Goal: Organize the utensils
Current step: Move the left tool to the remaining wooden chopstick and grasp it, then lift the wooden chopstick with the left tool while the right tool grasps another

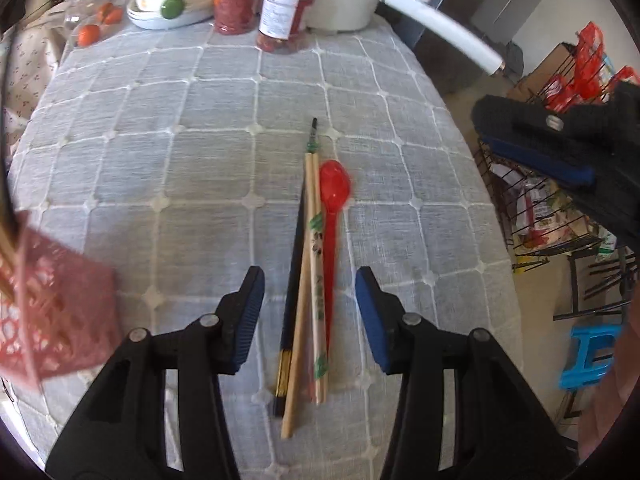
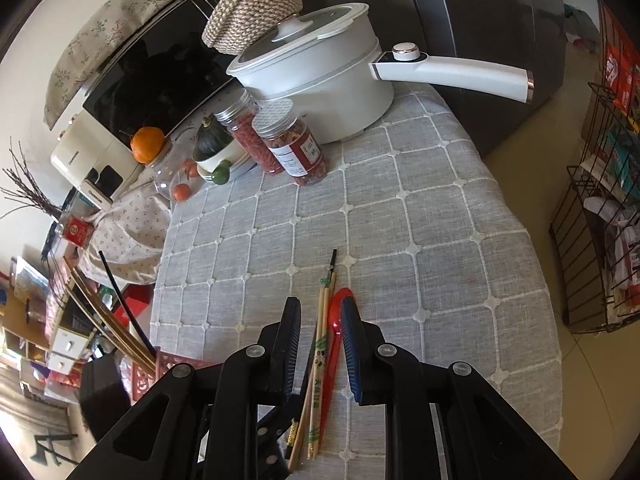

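A red plastic spoon (image 1: 334,216), wooden chopsticks (image 1: 310,264) and a black chopstick (image 1: 294,280) lie bunched on the grey checked tablecloth (image 1: 180,160). My left gripper (image 1: 310,316) is open, its jaws on either side of the bunch, just above it. A pink lattice utensil holder (image 1: 52,320) with chopsticks in it stands at the left edge. My right gripper (image 2: 320,344) is open and empty above the same utensils; the spoon (image 2: 334,340) and chopsticks (image 2: 318,364) show between its jaws. It also shows at the right of the left wrist view (image 1: 560,152).
At the table's far end stand a white pot (image 2: 320,80) with a long handle, two jars of red food (image 2: 288,140), a bowl with a green squash (image 2: 214,148) and small oranges. A wire rack (image 2: 596,240) stands on the floor to the right. The holder (image 2: 160,368) sits at the table's left edge.
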Available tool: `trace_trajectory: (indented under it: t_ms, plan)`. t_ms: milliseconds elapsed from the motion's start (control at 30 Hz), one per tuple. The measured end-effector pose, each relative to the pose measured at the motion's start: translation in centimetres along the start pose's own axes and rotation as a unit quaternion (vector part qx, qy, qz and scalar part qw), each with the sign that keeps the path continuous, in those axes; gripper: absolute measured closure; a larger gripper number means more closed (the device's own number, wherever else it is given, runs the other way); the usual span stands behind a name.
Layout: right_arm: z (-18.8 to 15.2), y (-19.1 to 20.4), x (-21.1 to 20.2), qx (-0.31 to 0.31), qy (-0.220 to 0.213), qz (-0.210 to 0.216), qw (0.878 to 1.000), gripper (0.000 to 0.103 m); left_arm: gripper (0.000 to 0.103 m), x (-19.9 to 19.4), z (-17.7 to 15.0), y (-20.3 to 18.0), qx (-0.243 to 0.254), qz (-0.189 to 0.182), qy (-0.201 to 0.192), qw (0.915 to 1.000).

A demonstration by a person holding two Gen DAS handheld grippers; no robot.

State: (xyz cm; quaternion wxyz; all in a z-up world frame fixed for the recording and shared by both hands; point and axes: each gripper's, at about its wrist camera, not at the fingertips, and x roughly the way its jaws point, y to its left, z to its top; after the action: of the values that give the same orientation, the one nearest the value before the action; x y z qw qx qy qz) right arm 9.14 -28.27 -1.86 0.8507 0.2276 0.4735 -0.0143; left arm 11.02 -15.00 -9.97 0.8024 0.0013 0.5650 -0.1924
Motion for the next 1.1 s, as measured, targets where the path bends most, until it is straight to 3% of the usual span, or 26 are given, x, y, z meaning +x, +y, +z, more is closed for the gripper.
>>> trace_trajectory:
  t_ms: [167, 200, 233, 300, 400, 500, 767, 867, 1000, 1100]
  plan:
    - [-0.1, -1.4, 0.8, 0.007, 0.02, -0.009, 1.0, 0.082, 0.054, 2.8, 1.1, -0.3, 0.007, 0.032, 0.002, 0.9994]
    - [-0.1, -1.6, 0.9, 0.007, 0.023, -0.01, 1.0, 0.082, 0.059, 3.2, 1.3, -0.4, 0.01, 0.034, 0.003, 0.9994]
    - [-0.1, -1.7, 1.0, 0.006, 0.026, -0.01, 1.0, 0.082, 0.073, 3.5, 1.3, -0.4, 0.013, 0.037, 0.004, 0.9992]
    - [-0.1, -1.9, 1.0, 0.001, 0.029, -0.005, 1.0, 0.082, 0.089, 3.8, 1.4, -0.1, 0.012, 0.04, 0.007, 0.9991]
    - [0.1, -2.0, 1.2, -0.005, 0.031, -0.006, 0.999, 0.082, 0.097, 3.0, 1.6, 0.1, 0.01, 0.044, -0.014, 0.9989]
    - [0.2, -2.2, 1.7, -0.008, 0.038, -0.008, 0.999, 0.082, 0.097, 1.7, 1.6, 0.7, 0.0, 0.016, -0.03, 0.9994]
    - [-0.4, -1.4, 3.3, -0.023, 0.061, -0.001, 0.998, 0.082, 0.097, -0.8, 0.8, 3.1, -0.027, -0.009, -0.056, 0.998]
    - [-1.2, -0.7, 5.2, -0.026, 0.091, 0.016, 0.995, 0.082, 0.097, -2.8, 0.1, 2.9, -0.012, -0.014, -0.091, 0.9957]
    - [-2.7, 0.2, 8.8, -0.006, 0.152, 0.074, 0.986, 0.088, 0.097, -4.8, -0.1, 3.3, -0.012, -0.031, -0.124, 0.9918]
    - [-3.7, 1.2, 10.5, -0.01, 0.174, 0.069, 0.982, 0.09, 0.097, -6.5, -0.6, 3.8, -0.005, -0.03, -0.148, 0.9886]
